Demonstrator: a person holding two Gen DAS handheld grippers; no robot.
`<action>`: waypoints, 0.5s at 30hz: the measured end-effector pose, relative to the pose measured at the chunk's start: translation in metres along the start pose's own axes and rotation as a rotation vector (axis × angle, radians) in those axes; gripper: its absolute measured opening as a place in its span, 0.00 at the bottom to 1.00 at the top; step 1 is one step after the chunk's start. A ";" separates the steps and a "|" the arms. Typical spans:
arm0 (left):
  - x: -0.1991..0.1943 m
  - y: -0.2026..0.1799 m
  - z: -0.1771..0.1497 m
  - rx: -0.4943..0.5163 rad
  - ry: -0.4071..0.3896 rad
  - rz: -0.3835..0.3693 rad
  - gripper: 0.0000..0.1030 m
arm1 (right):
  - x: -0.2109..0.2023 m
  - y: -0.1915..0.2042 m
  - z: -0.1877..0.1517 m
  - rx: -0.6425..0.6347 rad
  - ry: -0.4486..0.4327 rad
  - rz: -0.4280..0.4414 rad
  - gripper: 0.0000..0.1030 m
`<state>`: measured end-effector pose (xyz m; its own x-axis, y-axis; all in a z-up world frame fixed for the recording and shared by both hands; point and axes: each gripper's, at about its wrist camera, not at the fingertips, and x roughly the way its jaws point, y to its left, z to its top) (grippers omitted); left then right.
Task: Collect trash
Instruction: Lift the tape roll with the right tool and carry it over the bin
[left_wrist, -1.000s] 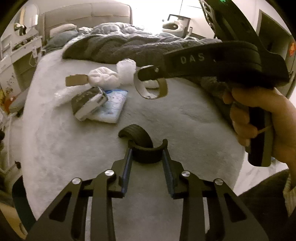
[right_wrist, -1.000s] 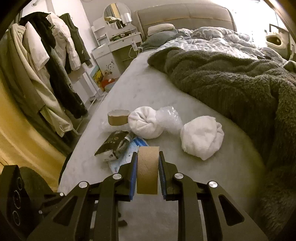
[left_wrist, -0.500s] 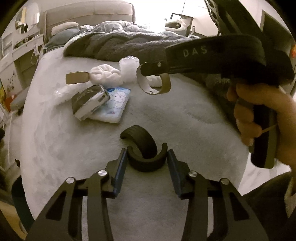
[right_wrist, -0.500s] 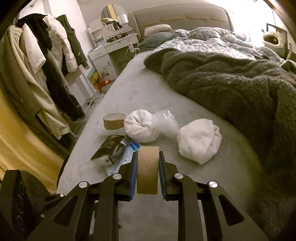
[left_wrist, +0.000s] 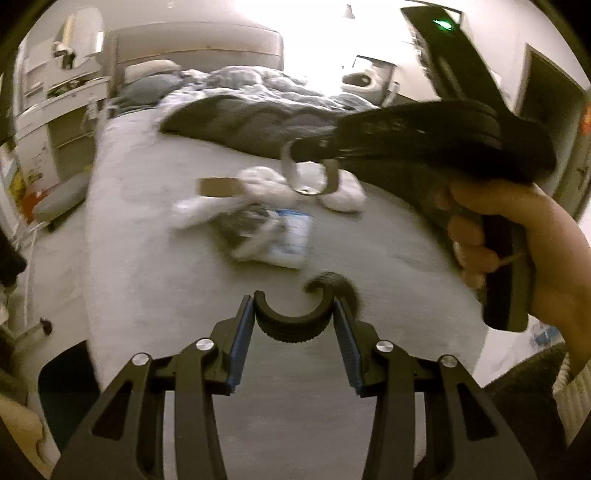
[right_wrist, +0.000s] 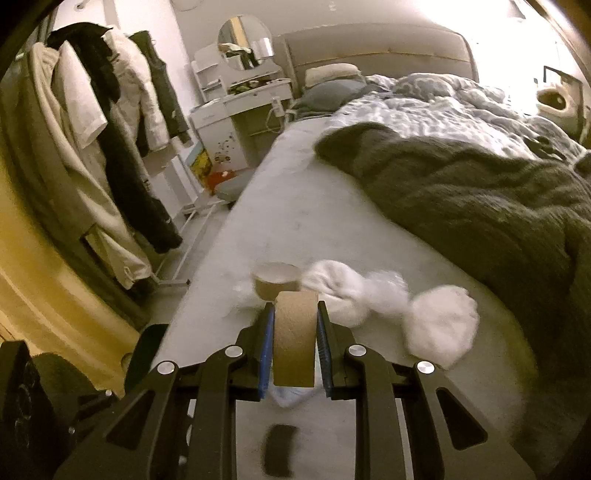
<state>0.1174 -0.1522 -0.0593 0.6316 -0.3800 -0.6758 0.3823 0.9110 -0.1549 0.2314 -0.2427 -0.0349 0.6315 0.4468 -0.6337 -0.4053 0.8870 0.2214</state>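
My left gripper (left_wrist: 293, 319) is closed on a black ribbed half-ring (left_wrist: 291, 325), with a second black curved piece (left_wrist: 332, 286) lying on the bed just beyond it. My right gripper (right_wrist: 295, 343) is shut on a brown cardboard tape core (right_wrist: 295, 339); it shows in the left wrist view (left_wrist: 308, 173) held above the trash. On the pale bed lie another cardboard core (right_wrist: 275, 282), white crumpled tissue wads (right_wrist: 439, 325), clear plastic (right_wrist: 384, 286), a dark wrapper (left_wrist: 245, 227) and a blue-white packet (left_wrist: 291, 236).
A dark fuzzy blanket (right_wrist: 480, 199) covers the bed's right side, with a grey duvet (right_wrist: 424, 107) behind. Clothes hang on a rack (right_wrist: 110, 147) at the left. A white dresser with a mirror (right_wrist: 236, 107) stands by the headboard. A dark bin (left_wrist: 62, 391) sits by the bed's edge.
My left jaws have spread wider around the black half-ring and the view has swung, so the trash pile now sits further away. The right gripper with its core has lifted and moved left.
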 end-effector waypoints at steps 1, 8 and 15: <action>-0.002 0.006 0.000 -0.009 -0.004 0.009 0.45 | 0.001 0.006 0.002 -0.008 0.000 0.004 0.21; -0.020 0.066 0.000 -0.107 -0.029 0.096 0.45 | 0.016 0.047 0.015 -0.055 0.013 0.034 0.21; -0.039 0.123 -0.011 -0.208 -0.038 0.179 0.45 | 0.035 0.081 0.019 -0.082 0.032 0.064 0.21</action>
<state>0.1324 -0.0241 -0.0599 0.7028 -0.2126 -0.6788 0.1180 0.9759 -0.1834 0.2333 -0.1534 -0.0251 0.5817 0.4970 -0.6439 -0.4975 0.8437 0.2017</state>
